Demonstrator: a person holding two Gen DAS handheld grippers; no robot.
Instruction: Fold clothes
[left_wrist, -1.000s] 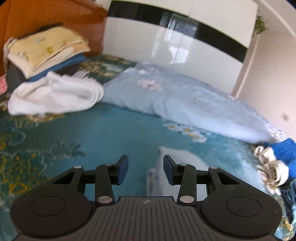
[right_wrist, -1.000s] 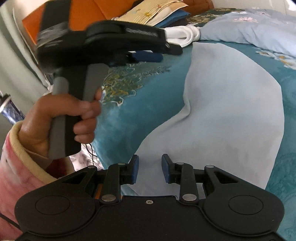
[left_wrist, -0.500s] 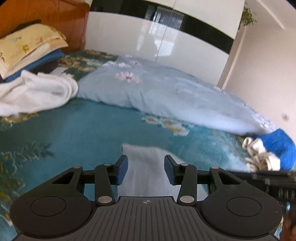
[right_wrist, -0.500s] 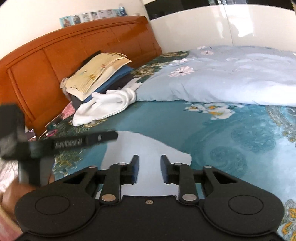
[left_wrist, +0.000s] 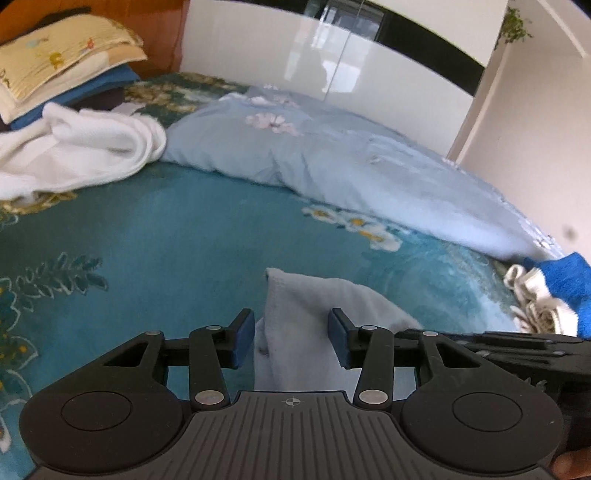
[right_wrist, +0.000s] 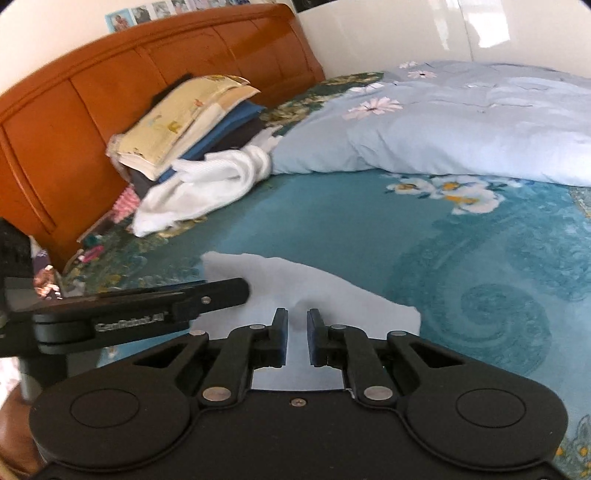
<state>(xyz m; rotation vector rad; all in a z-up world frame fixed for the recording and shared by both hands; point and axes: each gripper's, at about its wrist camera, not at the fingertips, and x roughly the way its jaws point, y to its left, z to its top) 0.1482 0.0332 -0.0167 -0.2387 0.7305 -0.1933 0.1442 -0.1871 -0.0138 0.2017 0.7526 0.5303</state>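
We took the pale grey cloth (left_wrist: 317, 314) as our landmark; it lay on the teal flowered bedspread (left_wrist: 147, 236), on the side nearest both cameras, with one corner pointing away toward the light blue quilt (left_wrist: 332, 162). The left gripper (left_wrist: 291, 338) hung over the cloth's near part with its jaws apart, a raised fold of the fabric standing between the blue pads (left_wrist: 243, 339) without either pad pressing on it. The right gripper (right_wrist: 297, 338) sat just beside it, over the same cloth (right_wrist: 295, 284); its jaws had just been closing and stood nearly together, with a narrow slit left between them. The cloth showed in that slit, but we could not tell whether the pads truly pinched it. In the right wrist view the left gripper's dark body (right_wrist: 147, 314) crossed the cloth's left edge. Beyond the cloth and to its left lay a crumpled white garment (right_wrist: 207, 188), touching a stack of folded items (right_wrist: 192, 122) that leaned on the wooden headboard (right_wrist: 110, 74). To the cloth's right, near the bed's edge, a blue towel (left_wrist: 569, 277) rested against a cream knotted piece (left_wrist: 532, 295).
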